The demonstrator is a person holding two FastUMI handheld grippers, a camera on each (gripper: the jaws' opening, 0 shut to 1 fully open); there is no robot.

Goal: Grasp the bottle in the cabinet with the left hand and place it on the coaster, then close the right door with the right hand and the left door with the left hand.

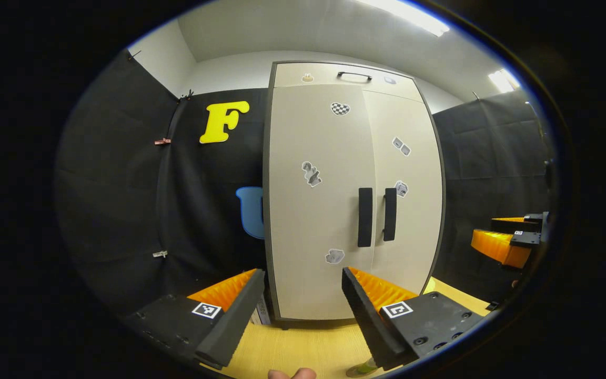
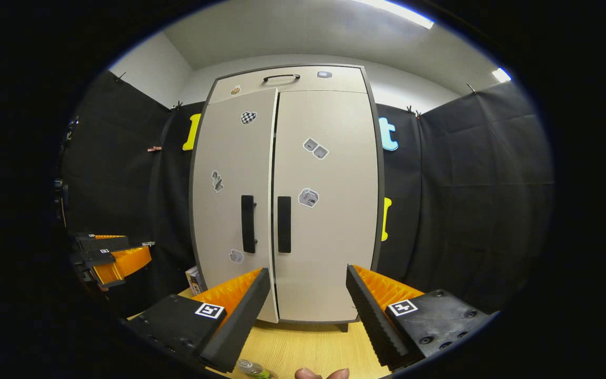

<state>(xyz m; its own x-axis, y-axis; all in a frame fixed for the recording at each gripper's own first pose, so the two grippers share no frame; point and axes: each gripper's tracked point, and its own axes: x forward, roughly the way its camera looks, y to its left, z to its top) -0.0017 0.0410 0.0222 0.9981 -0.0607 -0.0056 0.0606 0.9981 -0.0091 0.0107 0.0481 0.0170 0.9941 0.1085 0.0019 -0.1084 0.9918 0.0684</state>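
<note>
Cabinet: tall beige two-door cabinet [image 1: 353, 195] on the pale wooden table [image 1: 303, 347]; both doors look shut, black handles side by side.
Left gripper [image 1: 300, 310]: jaws wide apart, holding nothing, facing the left door [image 1: 316, 210].
Right gripper [image 2: 308, 316]: jaws wide apart, empty, facing the right door [image 2: 326, 205].
Bottle: clear bottle top [image 2: 253, 367] at the table's near edge, below the right gripper.

The cabinet [image 2: 303, 210] looks smooth and matt, its handles [image 2: 284, 225] matt, on a wood-grain table [image 2: 308, 347].
</note>
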